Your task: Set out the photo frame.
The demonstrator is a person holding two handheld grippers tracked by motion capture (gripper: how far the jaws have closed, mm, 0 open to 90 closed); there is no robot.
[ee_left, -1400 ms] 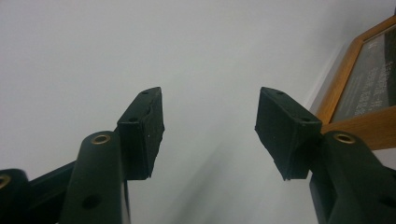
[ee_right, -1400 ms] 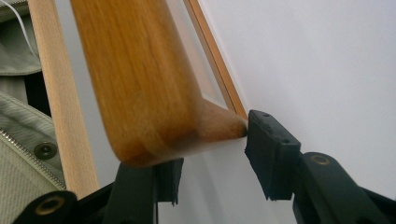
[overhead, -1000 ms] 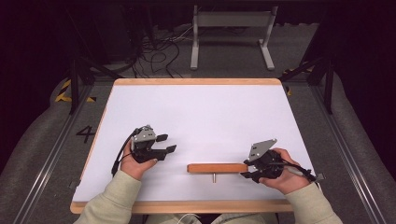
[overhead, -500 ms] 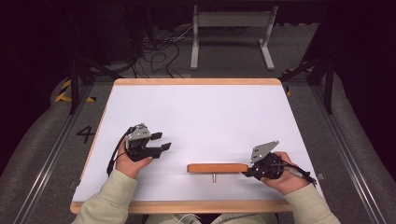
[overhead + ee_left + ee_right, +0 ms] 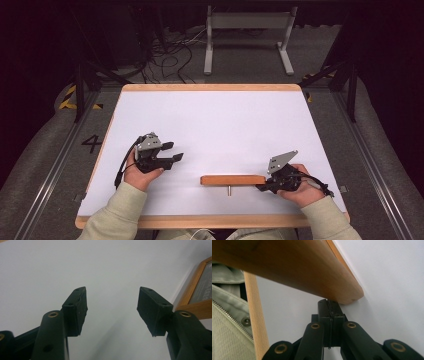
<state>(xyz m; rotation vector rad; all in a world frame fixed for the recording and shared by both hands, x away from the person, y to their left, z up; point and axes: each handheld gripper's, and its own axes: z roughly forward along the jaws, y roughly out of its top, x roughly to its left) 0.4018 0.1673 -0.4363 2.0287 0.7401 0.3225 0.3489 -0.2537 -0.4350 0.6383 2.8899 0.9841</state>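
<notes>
Right claw, pressed together empty, noses the wooden bar's end to push it; left claw waits apart on the surface.

On the table, toward its near edge and right of centre: a wooden bar, lying crosswise, a short pin sticking out of its near side. At the bar's right end, touching it: the right gripper, jaws pressed together with nothing between, tips under the bar's rounded end. Well to the left of the bar, apart from it: the left gripper, above bare tabletop. Behind the table, on the floor: a metal stand, cables to its left.
</notes>
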